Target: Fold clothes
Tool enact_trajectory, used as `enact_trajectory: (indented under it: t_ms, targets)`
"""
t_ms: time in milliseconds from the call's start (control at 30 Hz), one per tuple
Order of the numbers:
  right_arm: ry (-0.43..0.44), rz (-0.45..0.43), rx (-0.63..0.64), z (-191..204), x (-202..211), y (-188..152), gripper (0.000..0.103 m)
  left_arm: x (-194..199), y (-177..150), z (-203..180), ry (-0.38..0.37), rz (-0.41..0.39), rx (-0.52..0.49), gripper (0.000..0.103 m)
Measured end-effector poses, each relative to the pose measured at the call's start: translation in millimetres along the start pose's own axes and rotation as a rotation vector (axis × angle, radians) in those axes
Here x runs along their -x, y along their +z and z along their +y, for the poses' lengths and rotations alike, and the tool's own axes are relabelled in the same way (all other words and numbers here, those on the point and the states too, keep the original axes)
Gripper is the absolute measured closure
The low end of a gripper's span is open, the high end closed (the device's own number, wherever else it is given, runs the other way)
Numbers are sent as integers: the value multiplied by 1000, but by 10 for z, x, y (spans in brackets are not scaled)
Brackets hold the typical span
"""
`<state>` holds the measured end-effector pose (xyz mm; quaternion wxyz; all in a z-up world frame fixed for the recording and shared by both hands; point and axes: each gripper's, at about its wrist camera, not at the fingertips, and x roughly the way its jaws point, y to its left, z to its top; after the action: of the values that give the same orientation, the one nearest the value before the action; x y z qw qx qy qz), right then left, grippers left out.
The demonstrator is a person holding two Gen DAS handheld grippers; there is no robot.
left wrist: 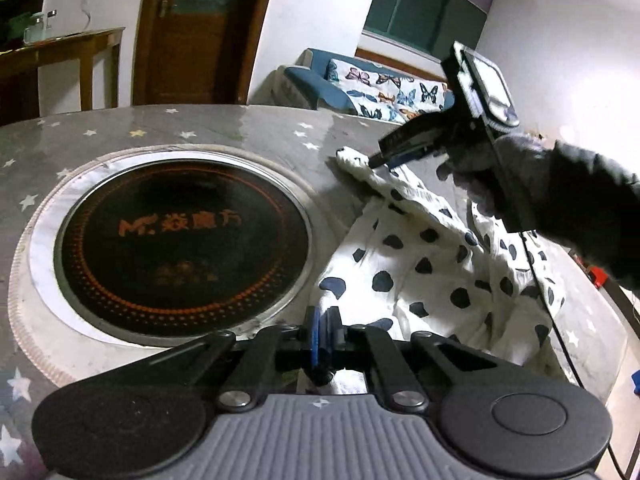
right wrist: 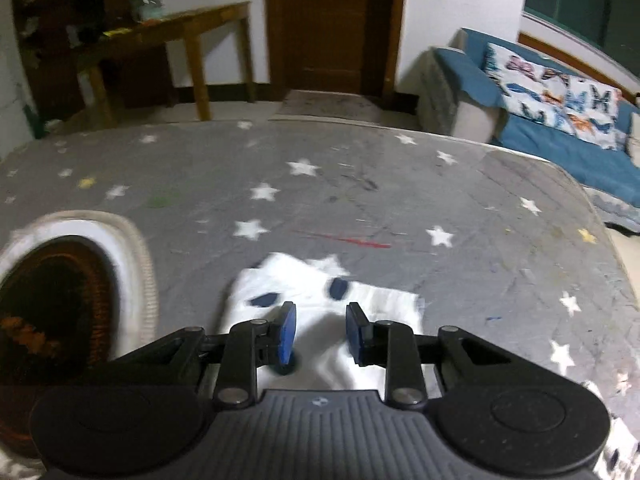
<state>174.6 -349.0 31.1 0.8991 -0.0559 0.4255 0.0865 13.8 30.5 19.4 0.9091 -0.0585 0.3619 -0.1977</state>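
Note:
A white garment with dark blue spots (left wrist: 400,272) lies crumpled on the right side of a grey, star-printed table cover (left wrist: 240,128). My left gripper (left wrist: 323,328) sits at the garment's near edge, its blue pads pressed together on the fabric there. My right gripper (left wrist: 374,162), held by a dark-gloved hand (left wrist: 560,200), has its tips at the garment's far corner. In the right wrist view my right gripper (right wrist: 320,332) has its pads standing apart, their inner faces bare, with the white cloth (right wrist: 320,288) lying under and ahead of them.
A round black induction hob (left wrist: 182,248) in a white ring is set into the table left of the garment, also seen as the hob (right wrist: 52,320). A blue sofa with butterfly cushions (right wrist: 560,128), a wooden side table (right wrist: 180,24) and a brown door (right wrist: 332,20) stand beyond the table's far edge.

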Motion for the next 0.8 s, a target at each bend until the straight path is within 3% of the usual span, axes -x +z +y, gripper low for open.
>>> enact_trajectory:
  t_ms: [133,300,400,567,700,800]
  targets:
    - [-20,10,-6,-93,-124,24,76,62,-2,48,7,-10,20,99]
    - [-166,-19,15,-157,-306,196,74,188,-19,123,47,-32,54,99]
    - [-189,-54,27,-150,-288,283,71,202,-21,165,58,-26,64,99]
    - [-62,-20,21,-16,-113,264,71,206,-32,193,56,-23,75,99]
    - [-34,48,40,141,-218,182,71,214,-35,247,57,-28,86,99]
    - [-11,27,23,264,-325,257,71,244,-38,294,68,-34,102,99]
